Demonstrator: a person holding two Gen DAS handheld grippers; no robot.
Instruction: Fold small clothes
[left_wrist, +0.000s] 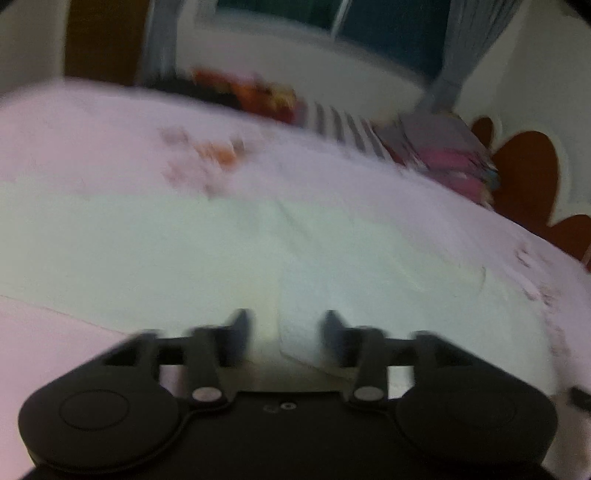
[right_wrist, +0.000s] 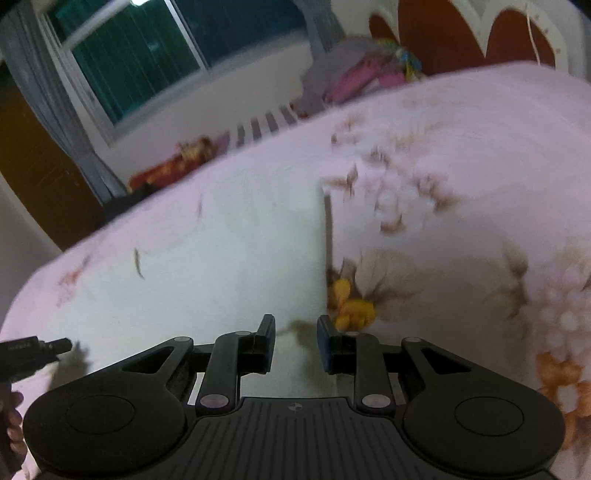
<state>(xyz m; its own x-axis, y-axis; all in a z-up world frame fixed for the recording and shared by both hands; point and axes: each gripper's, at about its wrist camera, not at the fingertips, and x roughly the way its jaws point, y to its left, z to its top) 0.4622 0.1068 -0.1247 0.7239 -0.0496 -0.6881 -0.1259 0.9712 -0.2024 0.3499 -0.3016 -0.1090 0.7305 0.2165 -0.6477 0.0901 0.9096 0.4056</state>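
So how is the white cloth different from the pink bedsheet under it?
The white cloth is plain; the pink bedsheet has brown and orange flowers. The white cloth is smaller and lies on top; the pink bedsheet spreads well beyond it. Both are fabric lying fairly flat.

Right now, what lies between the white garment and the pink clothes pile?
Only bare floral sheet separates the white garment from the clothes pile, in the right wrist view.
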